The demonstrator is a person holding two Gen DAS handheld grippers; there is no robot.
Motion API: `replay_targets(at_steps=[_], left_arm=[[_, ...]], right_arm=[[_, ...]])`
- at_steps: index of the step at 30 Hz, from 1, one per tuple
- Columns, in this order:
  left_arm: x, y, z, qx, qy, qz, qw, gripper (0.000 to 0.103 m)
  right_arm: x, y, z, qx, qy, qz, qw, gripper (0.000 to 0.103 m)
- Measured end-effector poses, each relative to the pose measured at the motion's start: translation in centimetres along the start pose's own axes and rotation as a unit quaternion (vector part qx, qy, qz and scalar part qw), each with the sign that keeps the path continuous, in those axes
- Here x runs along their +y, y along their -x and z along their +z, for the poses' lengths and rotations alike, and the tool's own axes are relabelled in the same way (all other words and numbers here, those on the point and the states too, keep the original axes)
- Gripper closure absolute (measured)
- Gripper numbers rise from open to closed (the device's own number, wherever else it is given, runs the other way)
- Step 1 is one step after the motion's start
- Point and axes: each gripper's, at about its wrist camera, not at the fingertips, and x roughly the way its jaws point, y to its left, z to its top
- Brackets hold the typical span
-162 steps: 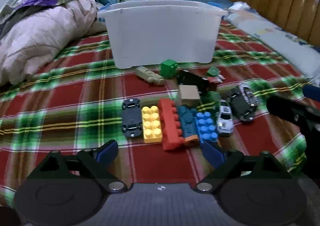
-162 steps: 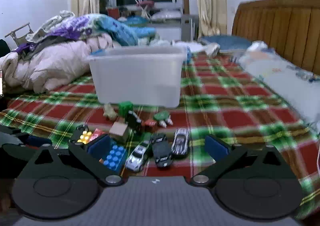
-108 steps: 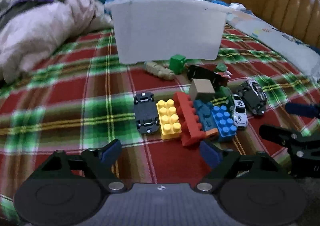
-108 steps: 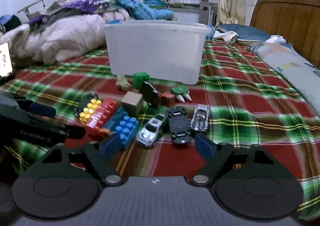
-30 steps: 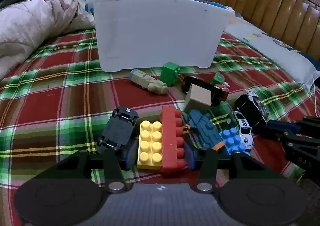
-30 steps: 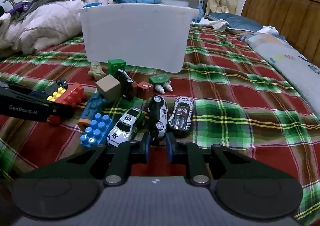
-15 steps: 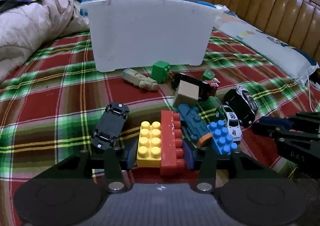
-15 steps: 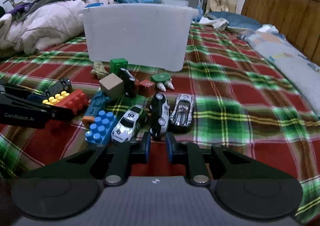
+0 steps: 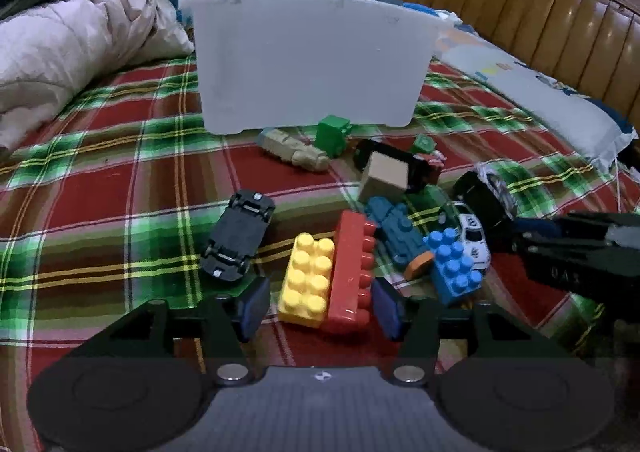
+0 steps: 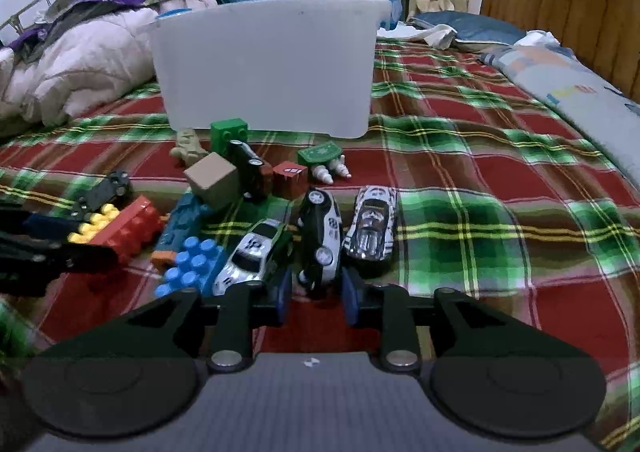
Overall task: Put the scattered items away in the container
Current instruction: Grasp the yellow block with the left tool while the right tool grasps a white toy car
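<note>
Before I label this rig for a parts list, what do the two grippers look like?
Both match: the left gripper and right gripper have black angular linkage arms, blue pads at the fingertips, silver pivot screws, round black discs and a grey body. The left one's side carries white lettering, unreadable here.

A bed (image 9: 104, 187) covered in red-and-green plaid carries a white plastic container (image 9: 308, 59), directly ahead of the left hand-held gripper (image 9: 318, 306). Toy cars, building blocks and small figures lie scattered between them. A rumpled pale quilt (image 9: 68, 55) sits to its left, a printed pillow (image 9: 552, 99) to its right.
</note>
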Motion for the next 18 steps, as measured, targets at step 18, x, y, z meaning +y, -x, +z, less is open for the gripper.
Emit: replay_targets(at_steps=[18], left_arm=[[-0.7, -1.7, 0.9, -0.003, -0.02, -0.014, 0.9997, 0.049]], right_arm=[[1.3, 0.4, 0.1, 0.008, 0.043, -0.013, 0.999, 0.086]])
